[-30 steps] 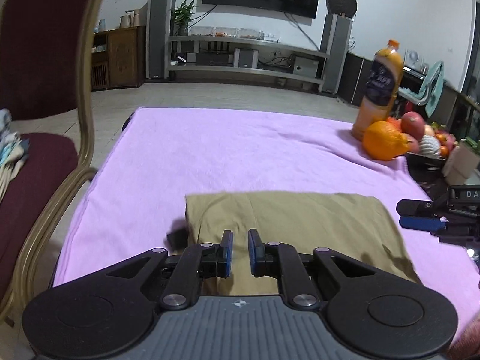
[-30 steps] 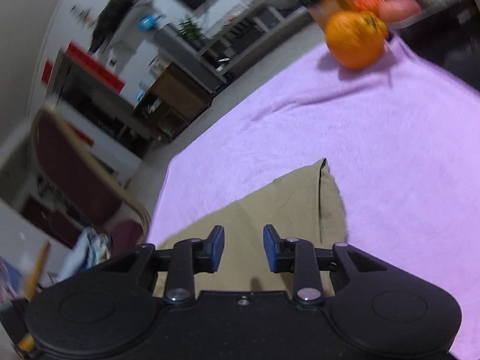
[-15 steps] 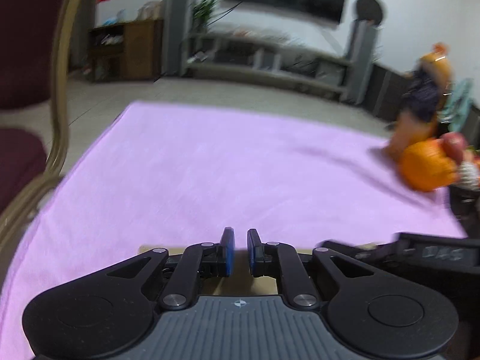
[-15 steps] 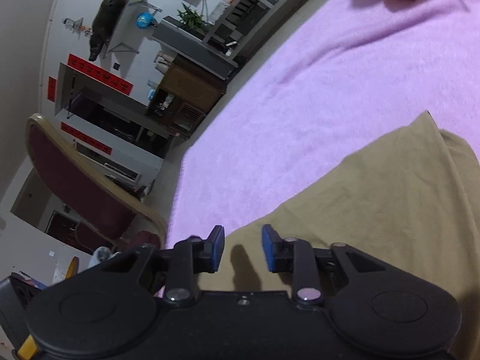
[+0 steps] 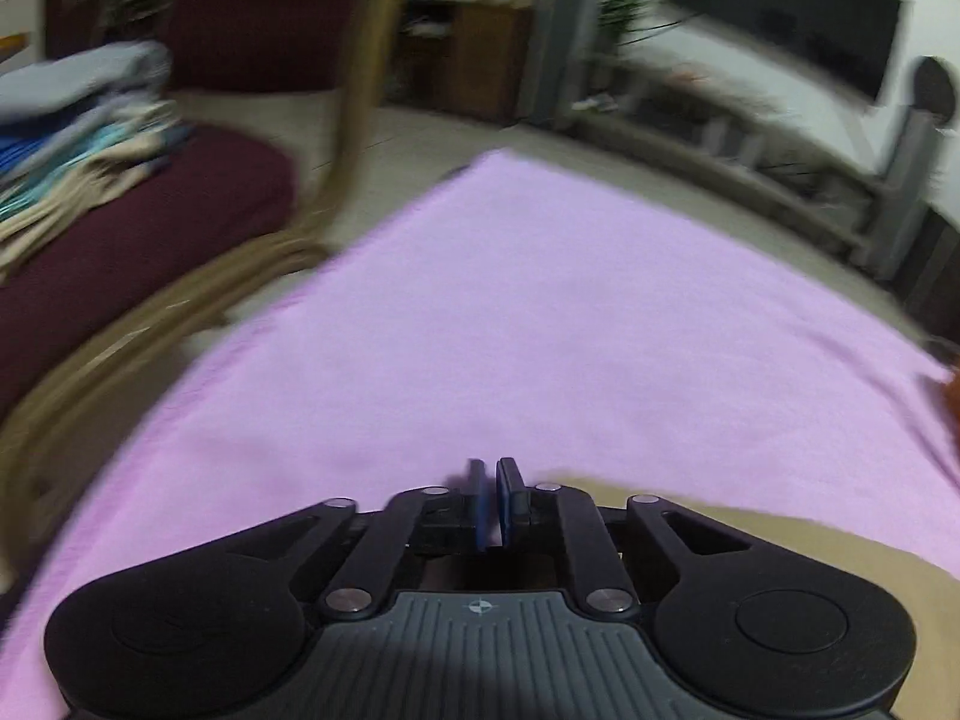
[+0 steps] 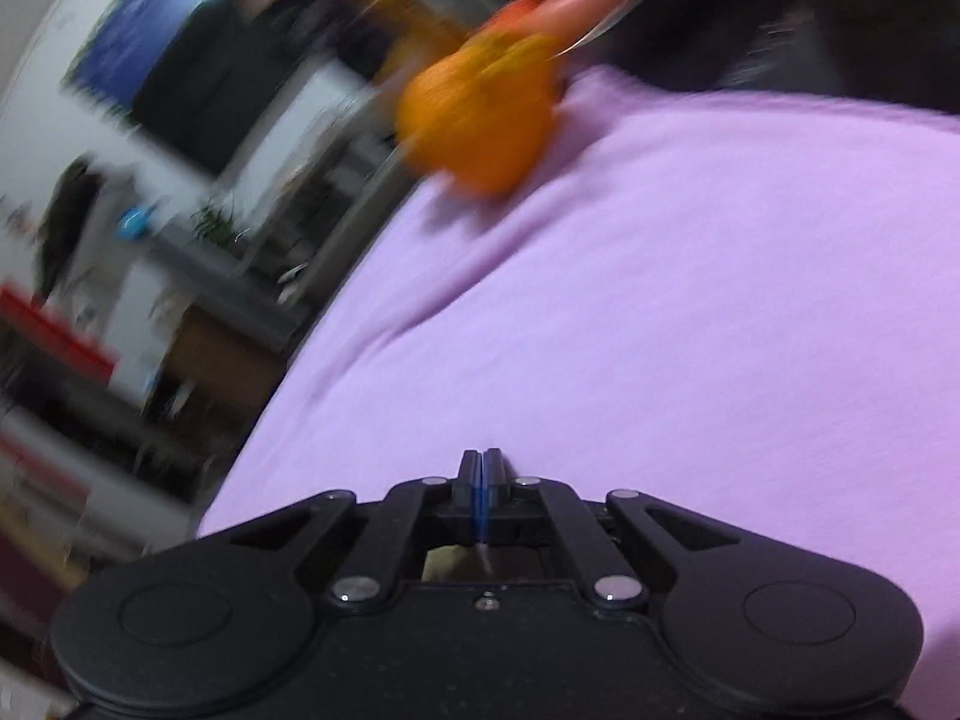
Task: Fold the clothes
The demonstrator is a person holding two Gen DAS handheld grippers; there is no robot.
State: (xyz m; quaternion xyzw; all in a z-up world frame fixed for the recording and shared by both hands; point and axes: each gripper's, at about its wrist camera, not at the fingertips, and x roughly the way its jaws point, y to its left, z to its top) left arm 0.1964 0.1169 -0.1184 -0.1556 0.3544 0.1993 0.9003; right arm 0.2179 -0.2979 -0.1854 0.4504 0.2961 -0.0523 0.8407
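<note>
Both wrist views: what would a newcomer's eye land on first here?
The pink cloth fills both views, spread over the table. In the right wrist view a blurred orange sits at its far edge. In the left wrist view a strip of khaki garment shows at lower right, and a stack of folded clothes lies on the maroon chair at left.

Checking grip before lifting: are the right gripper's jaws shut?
Shut: the right gripper shows its blue pads pressed together; whether cloth is pinched cannot be told.

My left wrist view looks down-forward, close over the pink cloth (image 5: 540, 312), toward the chair (image 5: 138, 240) beyond its left edge. My right wrist view, rolled, faces the orange (image 6: 480, 120) at the cloth's far edge. Both views share the cloth.
</note>
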